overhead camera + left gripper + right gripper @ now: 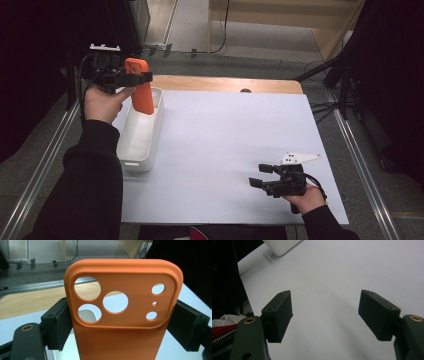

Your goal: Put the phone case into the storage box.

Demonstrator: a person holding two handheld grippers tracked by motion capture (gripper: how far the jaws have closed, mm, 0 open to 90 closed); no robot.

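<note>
While my left tongs (141, 77) clamp the orange phone case (141, 95) upright (long axis vertical) | case hangs over the white bin (134, 145), far left of the counter (235, 150) | right tongs (261, 176) apart, empty, near right.

Dim room, black at side edges in high view; white table sheet (225, 145) evenly lit from above; soft shadows below jaws in right gripper view; slight softness throughout.
</note>
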